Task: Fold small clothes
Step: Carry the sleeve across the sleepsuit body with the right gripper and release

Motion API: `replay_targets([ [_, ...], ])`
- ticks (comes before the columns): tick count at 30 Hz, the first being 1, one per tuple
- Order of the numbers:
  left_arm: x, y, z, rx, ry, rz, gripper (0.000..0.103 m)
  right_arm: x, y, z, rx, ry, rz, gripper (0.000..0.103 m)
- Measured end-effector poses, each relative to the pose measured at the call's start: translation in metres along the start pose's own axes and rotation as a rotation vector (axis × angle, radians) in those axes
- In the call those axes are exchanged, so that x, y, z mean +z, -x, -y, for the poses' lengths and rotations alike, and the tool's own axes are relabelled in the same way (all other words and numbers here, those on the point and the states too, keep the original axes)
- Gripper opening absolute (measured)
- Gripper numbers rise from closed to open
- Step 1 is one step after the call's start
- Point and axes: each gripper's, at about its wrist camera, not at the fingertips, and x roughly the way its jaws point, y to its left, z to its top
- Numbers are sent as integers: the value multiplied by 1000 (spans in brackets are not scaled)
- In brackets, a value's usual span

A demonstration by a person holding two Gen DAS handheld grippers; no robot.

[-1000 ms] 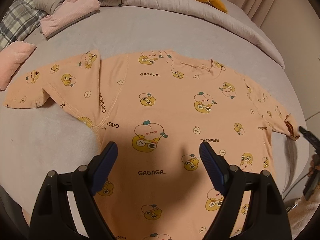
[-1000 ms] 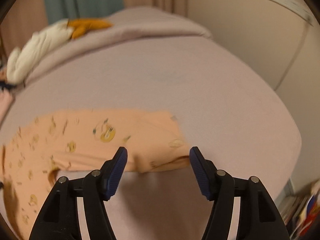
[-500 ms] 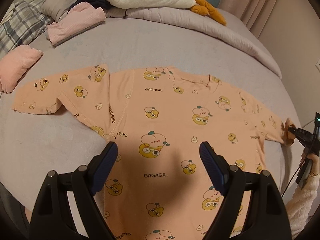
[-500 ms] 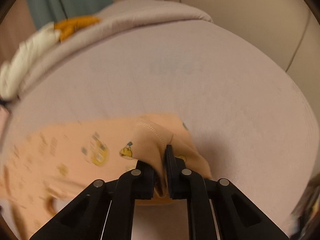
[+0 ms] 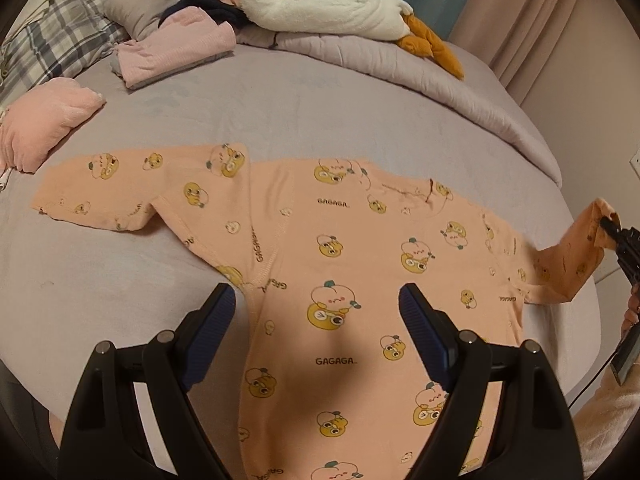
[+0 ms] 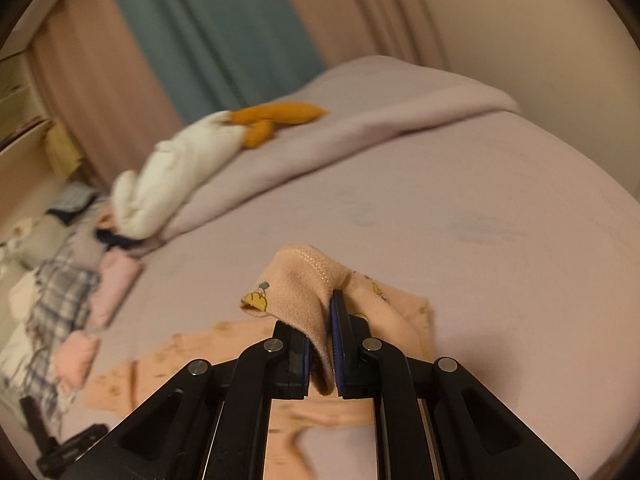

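An orange long-sleeved baby shirt (image 5: 340, 248) with yellow cartoon prints lies spread flat on the grey bed (image 5: 320, 120). My left gripper (image 5: 316, 320) hovers open above the shirt's body, nothing between its blue pads. My right gripper (image 6: 326, 320) is shut on the cuff of the shirt's right sleeve (image 6: 304, 292) and holds it lifted off the bed. In the left wrist view that gripper (image 5: 606, 224) shows at the far right with the raised sleeve (image 5: 572, 260) hanging from it. The left sleeve (image 5: 104, 192) lies flat.
A folded pink garment (image 5: 176, 52), a pink cushion (image 5: 44, 124), a plaid pillow (image 5: 52, 44) and a white plush duck (image 5: 328, 4) on a rolled grey blanket (image 5: 420, 68) sit at the back of the bed. Curtains (image 6: 200, 32) hang behind. A wall (image 6: 520, 20) runs along the right.
My right gripper went from open over the sleeve end to shut on its cuff, then rose with it. The left gripper drew back and up a little, staying open.
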Motion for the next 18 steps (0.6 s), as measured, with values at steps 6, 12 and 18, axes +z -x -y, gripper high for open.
replay_targets([
  [6, 4, 11, -12, 3, 18, 34, 83, 4, -11, -48, 116, 75, -18, 11],
  [12, 2, 13, -25, -4, 44, 39, 83, -11, -23, -84, 180, 136, -87, 11],
  [18, -1, 10, -32, -2, 59, 25, 83, -39, -49, -116, 263, 183, -207, 11],
])
